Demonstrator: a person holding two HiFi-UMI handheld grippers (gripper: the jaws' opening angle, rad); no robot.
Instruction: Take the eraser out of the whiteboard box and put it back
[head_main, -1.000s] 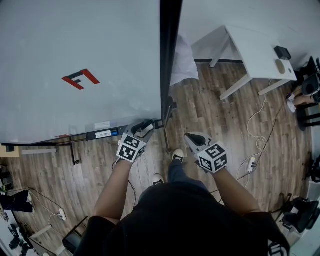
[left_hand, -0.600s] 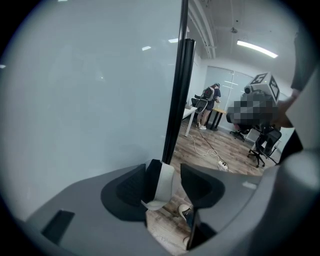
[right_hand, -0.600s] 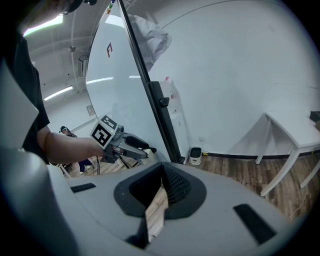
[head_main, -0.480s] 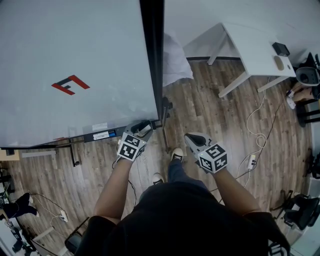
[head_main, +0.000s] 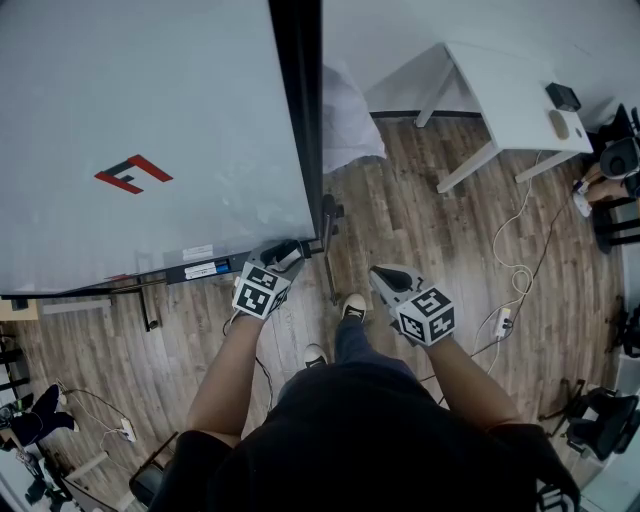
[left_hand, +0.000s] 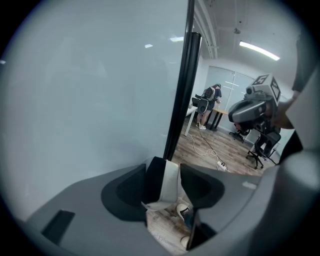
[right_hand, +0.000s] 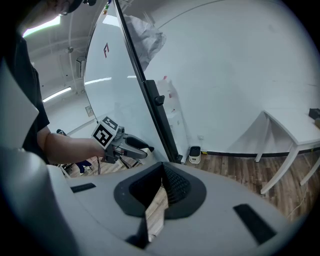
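A black-and-white eraser (left_hand: 161, 186) stands upright between the jaws of my left gripper (left_hand: 165, 168). Those jaws have just been opening; the pads stand wide beside the eraser, with a thin gap on its white side. In the head view my left gripper (head_main: 288, 250) is at the lower right corner of the whiteboard (head_main: 150, 120), by the black box strip (head_main: 205, 268) along its bottom edge. My right gripper (head_main: 381, 273) hangs apart to the right over the floor, shut with nothing in it (right_hand: 163, 167). The right gripper view also shows the left gripper (right_hand: 142, 150).
The whiteboard's black side post (head_main: 300, 120) runs up beside my left gripper. A white table (head_main: 500, 100) stands at the back right. Cables (head_main: 520, 280) and a power strip (head_main: 503, 327) lie on the wood floor. Office chairs (head_main: 600, 420) stand at the right. My shoe (head_main: 354, 308) is below.
The head view has drifted, so the whiteboard's edge and red logo sit further left. Both grippers stay about where they were.
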